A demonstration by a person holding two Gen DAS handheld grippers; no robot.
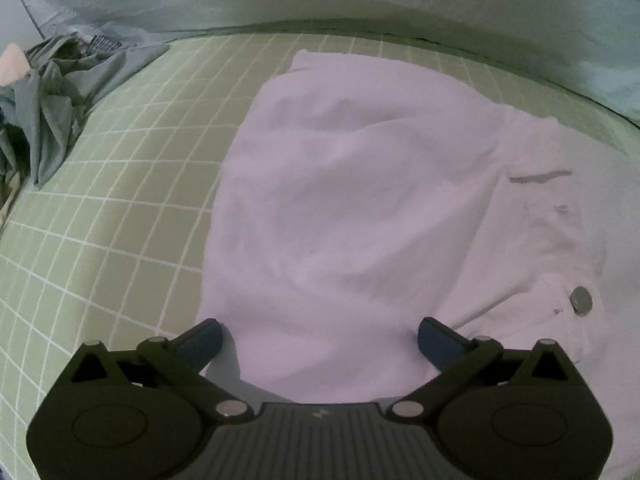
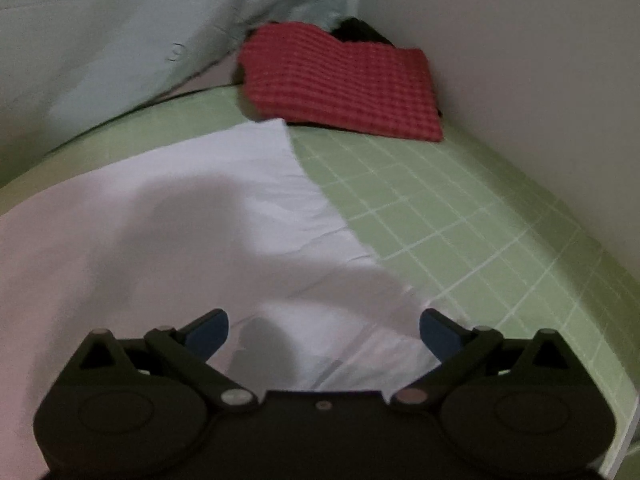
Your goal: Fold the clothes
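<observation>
Both claws, the left gripper [image 1: 319, 338] and the right gripper [image 2: 324, 330], are spread wide and hold nothing over the white garment [image 1: 352, 184] lying flat in the middle of the green mat [image 1: 120, 184], with a red cloth [image 2: 344, 84] at its far corner.

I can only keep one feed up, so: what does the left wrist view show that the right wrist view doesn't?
Left wrist only: a crumpled grey garment at far left, the white garment's button, and the open left gripper.
Right wrist only: a folded red checked cloth at the back, and the open right gripper.
Both: the white garment on the green grid mat.
</observation>
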